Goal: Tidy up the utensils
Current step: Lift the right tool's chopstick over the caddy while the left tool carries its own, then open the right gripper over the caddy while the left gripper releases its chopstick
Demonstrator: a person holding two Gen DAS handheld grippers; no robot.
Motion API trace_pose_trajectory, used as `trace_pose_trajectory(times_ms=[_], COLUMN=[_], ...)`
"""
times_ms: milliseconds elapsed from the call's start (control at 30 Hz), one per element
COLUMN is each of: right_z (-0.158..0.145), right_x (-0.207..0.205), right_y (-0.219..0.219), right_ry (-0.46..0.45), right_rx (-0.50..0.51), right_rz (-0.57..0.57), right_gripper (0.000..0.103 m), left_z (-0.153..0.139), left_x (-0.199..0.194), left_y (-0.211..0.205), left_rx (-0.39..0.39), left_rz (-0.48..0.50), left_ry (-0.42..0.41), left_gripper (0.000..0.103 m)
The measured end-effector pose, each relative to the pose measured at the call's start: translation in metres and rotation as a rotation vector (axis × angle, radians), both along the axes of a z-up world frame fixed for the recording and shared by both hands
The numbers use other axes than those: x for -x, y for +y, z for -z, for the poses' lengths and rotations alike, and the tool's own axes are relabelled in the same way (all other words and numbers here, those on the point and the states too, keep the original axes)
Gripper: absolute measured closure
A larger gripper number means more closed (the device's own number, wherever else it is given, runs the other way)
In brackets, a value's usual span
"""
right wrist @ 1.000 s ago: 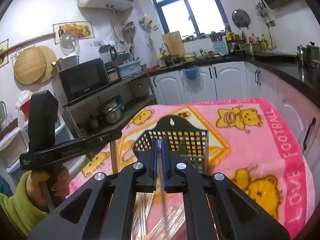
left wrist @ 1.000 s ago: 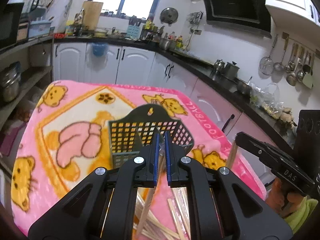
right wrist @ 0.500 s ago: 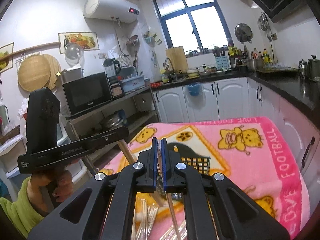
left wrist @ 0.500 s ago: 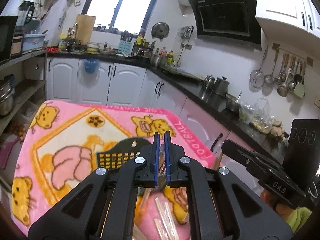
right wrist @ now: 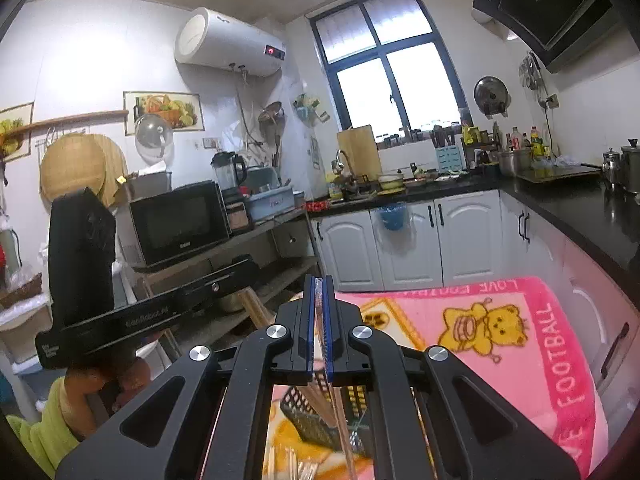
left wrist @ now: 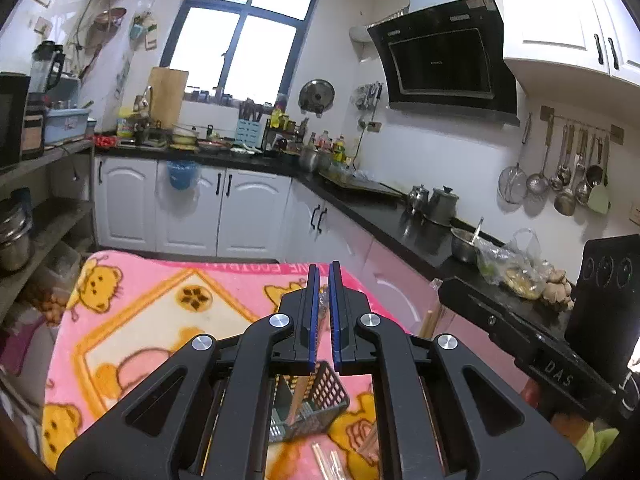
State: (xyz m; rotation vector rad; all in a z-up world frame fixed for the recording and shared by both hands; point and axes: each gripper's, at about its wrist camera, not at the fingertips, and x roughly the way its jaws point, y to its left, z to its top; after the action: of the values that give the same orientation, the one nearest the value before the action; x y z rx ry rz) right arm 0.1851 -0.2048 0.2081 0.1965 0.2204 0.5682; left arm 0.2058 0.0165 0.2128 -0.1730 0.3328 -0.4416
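My left gripper (left wrist: 323,276) is shut on a wrapped pair of chopsticks (left wrist: 323,305) whose lower end reaches down into the dark mesh utensil basket (left wrist: 320,400) below it. My right gripper (right wrist: 319,280) is shut on a thin clear-wrapped chopstick (right wrist: 340,408) that hangs down over the basket (right wrist: 316,420). Both grippers are raised above the pink bear blanket (left wrist: 152,312). Several loose chopsticks (left wrist: 328,460) lie on the blanket in front of the basket. The right gripper's body (left wrist: 520,344) shows in the left wrist view, and the left gripper's body (right wrist: 132,312) in the right wrist view.
The blanket (right wrist: 500,328) covers a table. White cabinets (left wrist: 192,208) and a black counter (left wrist: 384,216) with pots run behind and to the right. A shelf with a microwave (right wrist: 180,220) stands to the left.
Both grippers have risen and tilted upward with their chopsticks. The basket has slid from the middle of each view to low between the gripper arms.
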Motion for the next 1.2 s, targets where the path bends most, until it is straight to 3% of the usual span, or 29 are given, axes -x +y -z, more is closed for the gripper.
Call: trace_pose_trajectory(times_ms=[300, 500, 1200], right_z=[-0.024, -0.022, 0.045], right_x=[-0.026, -0.05, -0.092], right_y=[0.0, 0.007, 0.029], right_ry=[-0.038, -0.035, 0.042], right_rx=[-0.037, -0.033, 0.027], right_rz=[0.015, 0.025, 0.08], right_gripper=[0.099, 0.099, 0.099], left_z=[-0.006, 0.0, 0.059], left_x=[-0.015, -0.022, -0.041], left_y=[0.013, 0.025, 0.039], left_rx=[-0.002, 0.0, 0.039], left_rz=[-0.067, -0.106, -0.1], left_ry=[-0.025, -0.021, 0.075], left_gripper=[0.101, 0.101, 0.101])
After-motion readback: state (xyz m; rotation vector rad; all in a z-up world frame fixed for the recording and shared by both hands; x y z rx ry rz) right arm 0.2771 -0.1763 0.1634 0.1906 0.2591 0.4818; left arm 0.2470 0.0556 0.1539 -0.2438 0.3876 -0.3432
